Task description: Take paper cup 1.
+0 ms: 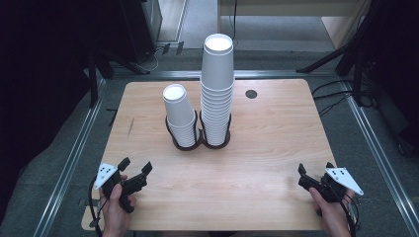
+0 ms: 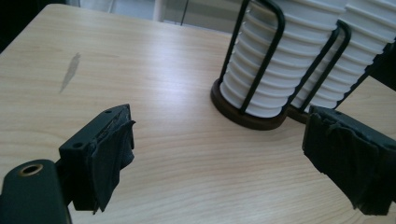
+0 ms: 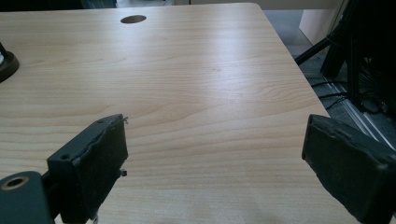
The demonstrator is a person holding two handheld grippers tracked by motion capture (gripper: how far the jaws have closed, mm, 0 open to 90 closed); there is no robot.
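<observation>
Two stacks of white paper cups stand in a black wire holder [image 1: 198,140] with round brown bases at the table's middle. The short stack [image 1: 179,116] leans slightly at the left, and the tall stack [image 1: 217,84] is at the right. My left gripper [image 1: 135,165] is open near the front left edge, well short of the cups. In the left gripper view it [image 2: 224,144] is empty and faces the short stack [image 2: 280,60], with the tall stack [image 2: 362,44] behind. My right gripper [image 1: 315,169] [image 3: 215,154] is open and empty at the front right.
A round cable hole [image 1: 251,94] [image 3: 133,19] lies at the table's back right. A dark streak [image 1: 131,127] [image 2: 70,70] marks the wood at the left. Stand legs and cables [image 1: 346,64] are on the floor beyond the right edge.
</observation>
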